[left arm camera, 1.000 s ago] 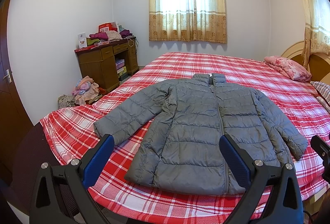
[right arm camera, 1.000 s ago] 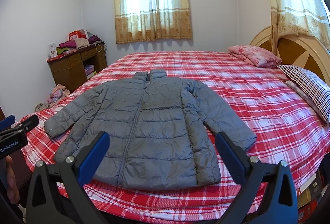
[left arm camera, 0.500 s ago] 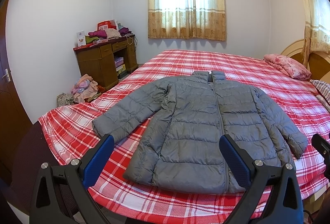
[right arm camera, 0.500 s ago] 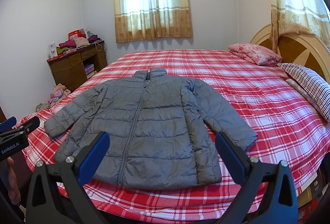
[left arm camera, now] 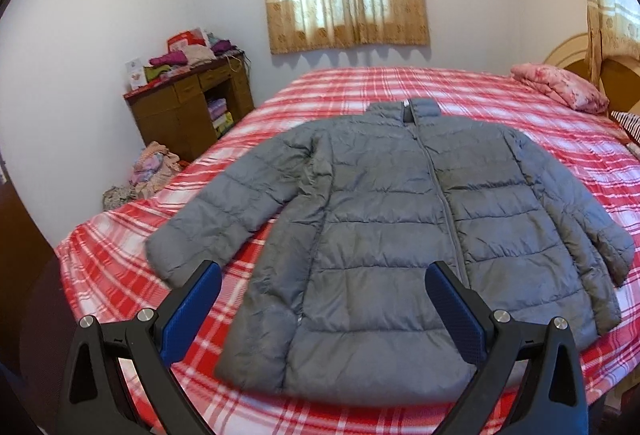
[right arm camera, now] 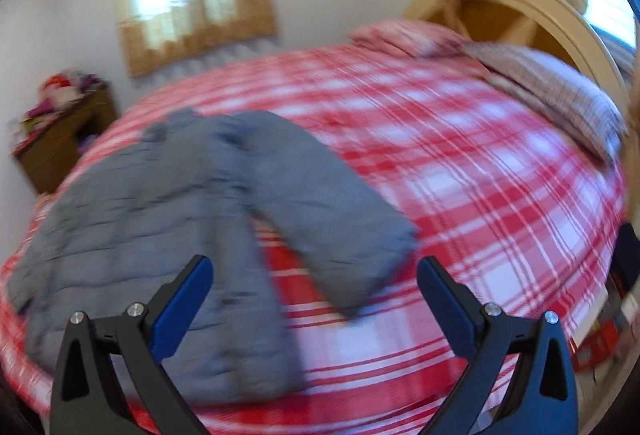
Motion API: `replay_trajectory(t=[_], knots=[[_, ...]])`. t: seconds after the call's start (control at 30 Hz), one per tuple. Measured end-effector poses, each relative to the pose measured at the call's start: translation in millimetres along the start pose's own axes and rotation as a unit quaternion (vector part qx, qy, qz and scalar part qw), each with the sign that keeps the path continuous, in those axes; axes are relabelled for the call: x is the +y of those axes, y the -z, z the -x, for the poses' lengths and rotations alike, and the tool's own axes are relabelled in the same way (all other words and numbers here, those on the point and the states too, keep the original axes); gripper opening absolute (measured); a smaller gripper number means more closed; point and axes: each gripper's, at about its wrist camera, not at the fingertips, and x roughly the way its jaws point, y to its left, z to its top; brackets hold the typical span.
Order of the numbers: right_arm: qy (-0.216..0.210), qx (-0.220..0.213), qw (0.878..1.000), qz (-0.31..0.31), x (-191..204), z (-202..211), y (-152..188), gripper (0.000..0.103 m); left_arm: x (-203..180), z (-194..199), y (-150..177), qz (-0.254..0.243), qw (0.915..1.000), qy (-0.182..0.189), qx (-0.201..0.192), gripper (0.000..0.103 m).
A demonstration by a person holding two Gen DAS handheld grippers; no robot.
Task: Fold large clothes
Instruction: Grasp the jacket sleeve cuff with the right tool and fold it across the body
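A grey puffer jacket [left arm camera: 400,227] lies flat, front up and zipped, on the red plaid bed [left arm camera: 400,87], both sleeves spread out. My left gripper [left arm camera: 322,275] is open and empty, hovering above the jacket's hem near the left side. In the blurred right wrist view the jacket [right arm camera: 160,215] lies at the left, its right sleeve [right arm camera: 332,219] reaching toward the middle. My right gripper [right arm camera: 314,271] is open and empty, above that sleeve's cuff.
A wooden desk [left arm camera: 188,107] piled with clothes stands by the left wall, with a clothes heap [left arm camera: 152,171] on the floor. A pink folded quilt [left arm camera: 560,91] and a striped pillow [right arm camera: 560,91] lie by the headboard [right arm camera: 540,23].
Both grippers moved in toward the bed. The right one swung to the right and now faces the jacket's right sleeve; its view is motion blurred. The jacket has not moved.
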Motion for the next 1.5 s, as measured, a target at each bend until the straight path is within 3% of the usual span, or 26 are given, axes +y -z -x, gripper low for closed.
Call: replay_trajectory(t=[0.17, 0.33, 0.37, 0.4, 0.43, 0.5, 0.6, 0.83, 0.97, 1.17, 1.37, 1.5], knots=[[0.011, 0.058, 0.997, -0.039, -28.4, -46.8, -1.4, 0.096, -4.6, -48.0, -7.7, -0.002, 0.9998, 0.001, 0.020, 0.102], [-0.030, 0.073, 0.996, -0.039, -29.5, -74.6, -4.6, 0.082, -8.4, -91.8, -16.0, -0.015, 0.9988, -0.019, 0.042, 0.102], [-0.034, 0.074, 0.996, -0.037, -28.7, -79.4, -5.8, 0.073, -10.6, -100.9, -17.9, -0.019, 0.9984, -0.023, 0.047, 0.102], [-0.041, 0.077, 0.996, -0.036, -29.9, -85.8, -7.7, 0.055, -12.1, -106.5, -18.9, -0.023, 0.9982, -0.026, 0.050, 0.102], [-0.040, 0.076, 0.996, -0.033, -30.6, -89.0, -9.6, 0.049, -13.7, -114.5, -20.9, -0.027, 0.9978, -0.030, 0.052, 0.102], [-0.040, 0.066, 0.996, -0.033, -37.1, -95.0, -18.1, 0.026, -14.1, -127.7, -24.4, -0.033, 0.9970, -0.036, 0.060, 0.102], [-0.017, 0.056, 0.998, -0.039, -56.4, -106.9, -33.2, 0.019, -6.9, -148.4, -35.0, -0.036, 0.9956, -0.054, 0.067, 0.102], [0.047, 0.017, 0.998, -0.033, -87.4, -117.9, -85.2, 0.016, 15.4, -180.9, -61.8, -0.041, 0.9926, -0.090, 0.071, 0.102], [0.048, -0.030, 0.998, 0.011, -51.9, -106.4, -121.7, 0.015, 26.2, -188.8, -83.8, -0.029, 0.9934, -0.091, 0.065, 0.102], [0.024, -0.084, 0.990, 0.109, 42.0, -98.7, -156.3, 0.015, 30.6, -197.3, -108.0, -0.022, 0.9941, -0.099, 0.039, 0.102], [-0.009, -0.097, 0.974, 0.203, 137.2, -113.0, -146.4, 0.015, 32.1, -205.1, -107.9, -0.016, 0.9949, -0.091, 0.040, 0.102], [-0.031, -0.082, 0.965, 0.248, 184.5, -136.2, -127.9, 0.015, 32.8, -208.8, -98.5, -0.019, 0.9948, -0.089, 0.046, 0.102]])
